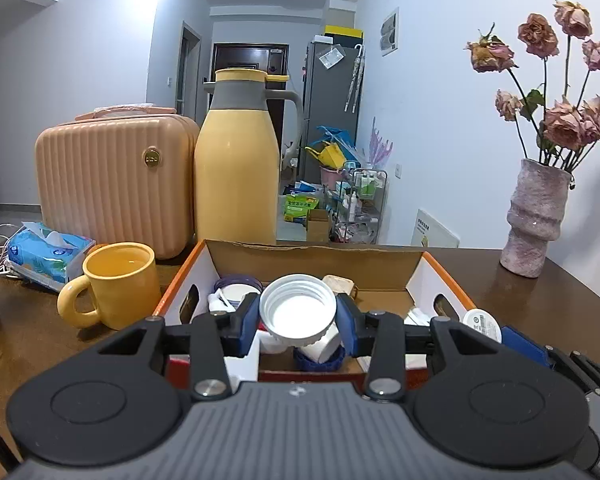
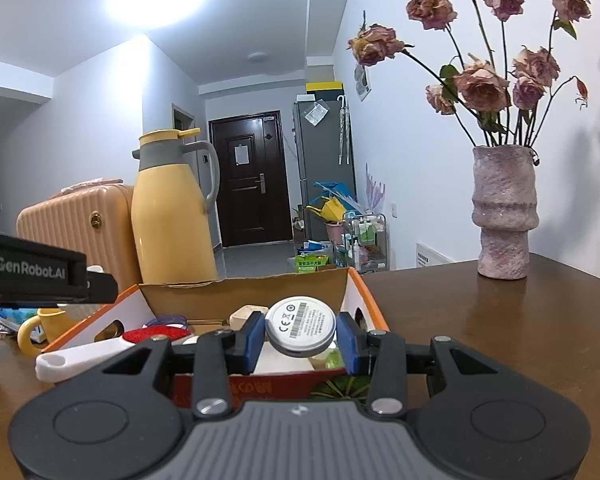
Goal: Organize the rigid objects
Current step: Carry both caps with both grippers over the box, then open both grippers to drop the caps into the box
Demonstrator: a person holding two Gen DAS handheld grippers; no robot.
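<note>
Rigid objects sit heaped in an open cardboard box point(image 1: 384, 266) on the brown tabletop point(image 1: 540, 292): lids, caps, small containers, jumbled.

Left claw point(image 1: 298, 322) clenched on a white screw cap point(image 1: 296, 308), blue pads pressing its ribbed rim from both sides, open underside facing the camera. Cap hangs over the box's near end, clear of the pile. Rim grip likely chosen because the cap is wide and stiff.

Right claw point(image 2: 300, 332) grasping a round white disc point(image 2: 301, 326) by its edge, label side up and tilted toward the lens; also above the box. In the left view the same disc point(image 1: 482, 322) shows at the box's right side.

Yellow mug point(image 1: 118, 282), yellow thermos jug point(image 1: 236, 172) and pink case point(image 1: 112, 184) stand left of and behind the box; vase point(image 1: 536, 220) of dried roses well apart at right.

Judgement: both pieces appear lifted out for sorting.
</note>
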